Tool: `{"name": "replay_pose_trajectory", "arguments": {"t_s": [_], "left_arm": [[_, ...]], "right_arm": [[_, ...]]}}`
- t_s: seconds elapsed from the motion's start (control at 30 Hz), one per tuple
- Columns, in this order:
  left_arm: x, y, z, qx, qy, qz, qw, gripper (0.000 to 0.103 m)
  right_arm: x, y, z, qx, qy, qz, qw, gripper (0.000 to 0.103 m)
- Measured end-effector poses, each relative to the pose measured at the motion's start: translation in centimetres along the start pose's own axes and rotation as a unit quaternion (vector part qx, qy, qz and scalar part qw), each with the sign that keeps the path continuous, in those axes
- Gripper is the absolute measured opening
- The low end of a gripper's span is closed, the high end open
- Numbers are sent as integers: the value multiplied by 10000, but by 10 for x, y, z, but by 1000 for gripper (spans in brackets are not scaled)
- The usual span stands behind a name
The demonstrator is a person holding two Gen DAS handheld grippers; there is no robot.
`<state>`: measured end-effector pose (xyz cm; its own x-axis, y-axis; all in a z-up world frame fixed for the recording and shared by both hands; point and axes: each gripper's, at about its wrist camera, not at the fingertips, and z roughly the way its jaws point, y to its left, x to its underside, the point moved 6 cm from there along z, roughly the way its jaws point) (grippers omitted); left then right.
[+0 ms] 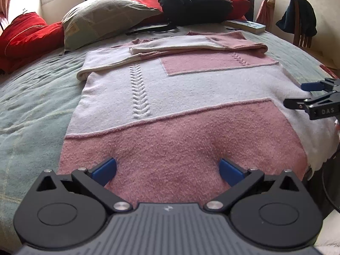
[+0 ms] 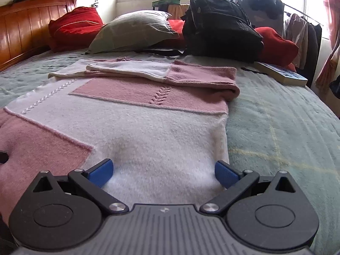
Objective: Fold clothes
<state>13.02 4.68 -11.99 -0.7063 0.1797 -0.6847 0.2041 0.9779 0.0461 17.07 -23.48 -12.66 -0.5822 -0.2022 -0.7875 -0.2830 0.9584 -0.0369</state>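
Both grippers, left (image 1: 167, 171) and right (image 2: 164, 173), jaws apart, apparently touch the sweater's (image 1: 191, 89) near hem.

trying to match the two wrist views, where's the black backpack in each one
Left wrist: black backpack top centre, behind the folded sleeves.
Right wrist: black backpack upper right of centre, by the book.
Shared landmark: grey pillow, just left of it in both.
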Motion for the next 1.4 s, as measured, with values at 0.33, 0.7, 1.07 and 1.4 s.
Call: {"name": "replay_pose_trajectory", "arguments": {"t_s": [0.33, 0.7, 1.07, 1.4], "left_arm": [[0, -18, -24, 140, -259, 276, 9992, 102], [17, -52, -11, 391, -125, 533, 9977, 102], [34, -69, -39, 969, 212, 655, 9929, 102], [21, -80, -37, 1168, -137, 543, 9916, 102]], "right_arm": [[4, 11, -32, 91, -89, -134, 9998, 103], [21, 39, -25, -122, 91, -435, 9989, 103], [32, 33, -41, -128, 99, -391, 9991, 103], [41, 44, -72, -207, -145, -747, 9969, 103]]}}
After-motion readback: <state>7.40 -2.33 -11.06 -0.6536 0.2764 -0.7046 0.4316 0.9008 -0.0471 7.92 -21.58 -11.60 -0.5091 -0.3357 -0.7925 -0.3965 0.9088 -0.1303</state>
